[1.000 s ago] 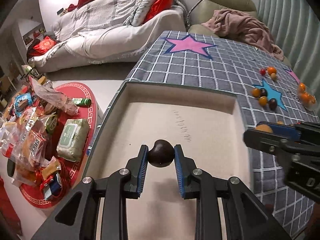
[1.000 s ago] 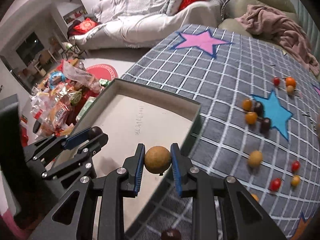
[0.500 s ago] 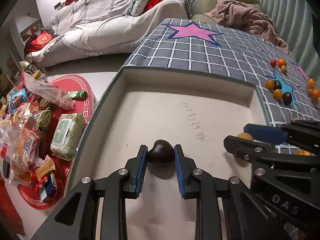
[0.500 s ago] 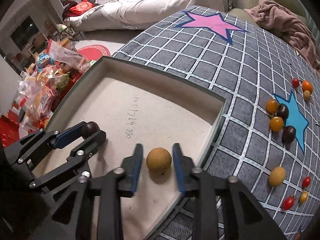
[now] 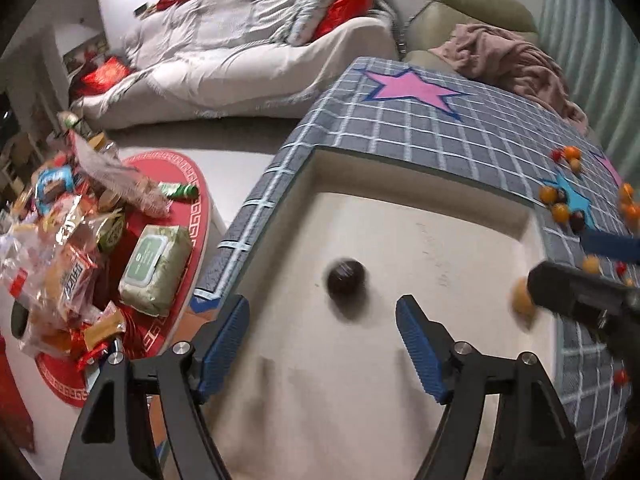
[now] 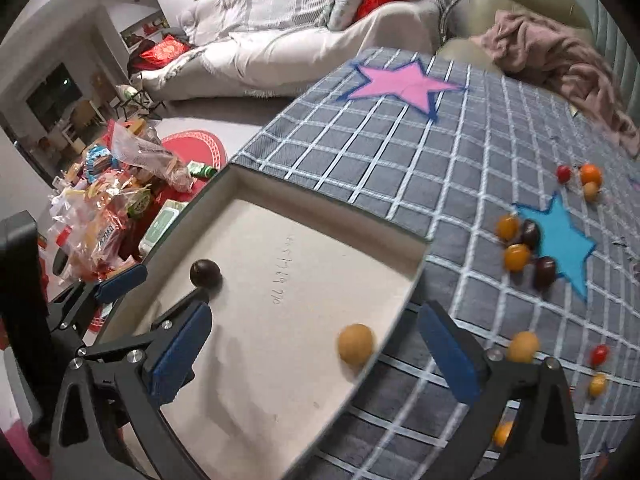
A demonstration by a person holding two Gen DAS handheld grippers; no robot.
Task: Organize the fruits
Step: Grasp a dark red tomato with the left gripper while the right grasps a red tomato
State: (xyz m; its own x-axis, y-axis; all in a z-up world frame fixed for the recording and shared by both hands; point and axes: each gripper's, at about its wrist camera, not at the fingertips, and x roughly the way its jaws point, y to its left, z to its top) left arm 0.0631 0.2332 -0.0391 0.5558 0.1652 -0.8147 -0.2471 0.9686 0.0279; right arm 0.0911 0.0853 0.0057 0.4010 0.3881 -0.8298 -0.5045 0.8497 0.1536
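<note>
Both tools have just been opening: the left tool (image 5: 320, 344) is standing released behind the round dark-brown fruit (image 5: 345, 278), the right tool (image 6: 316, 354) behind the round tan fruit (image 6: 356, 345); both fruits are lying in the shallow beige cardboard tray (image 6: 320, 216), while the scattered small fruits (image 6: 516, 257) are waiting ahead-right, nearer the right tool.

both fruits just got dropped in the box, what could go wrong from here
The round dark brown fruit looks blurred, as if rolling on the beige box floor; it may drift under the left gripper, whose jaws have just been opening.

The round tan fruit lies beside the box's low right wall; the wide-open right gripper could knock it as it leaves.
</note>
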